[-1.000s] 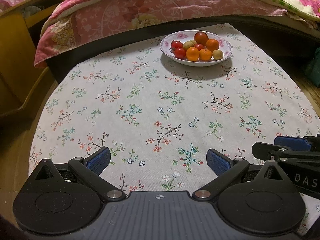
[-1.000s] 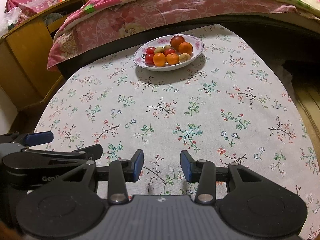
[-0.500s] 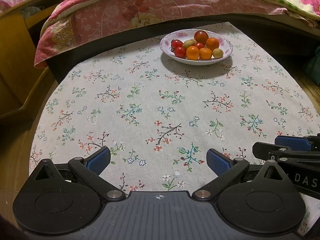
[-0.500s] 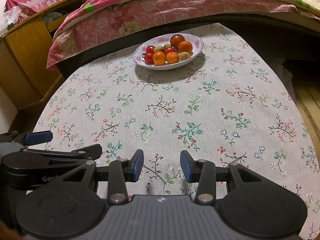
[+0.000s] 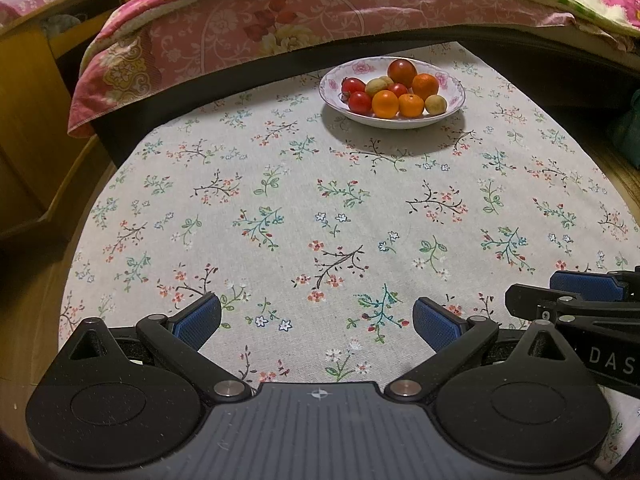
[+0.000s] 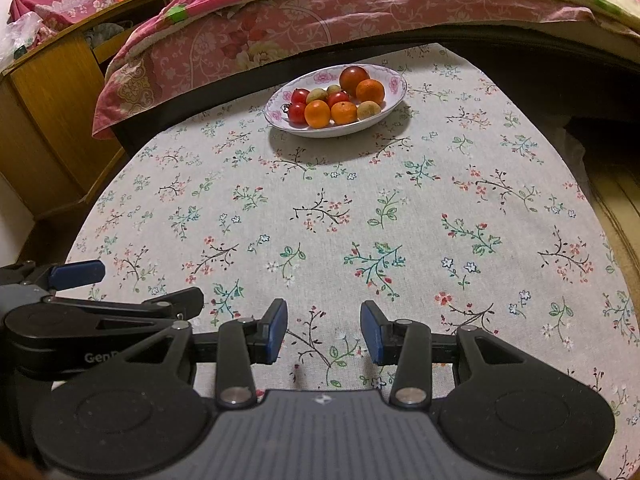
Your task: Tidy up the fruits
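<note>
Round glossy fruits heaped in shallow floral china plate, matte flowered tablecloth, both jaws open, empty

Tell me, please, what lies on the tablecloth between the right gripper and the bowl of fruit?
Nothing: in the right wrist view only bare floral tablecloth stretches from the right gripper to the bowl of fruit.
</note>
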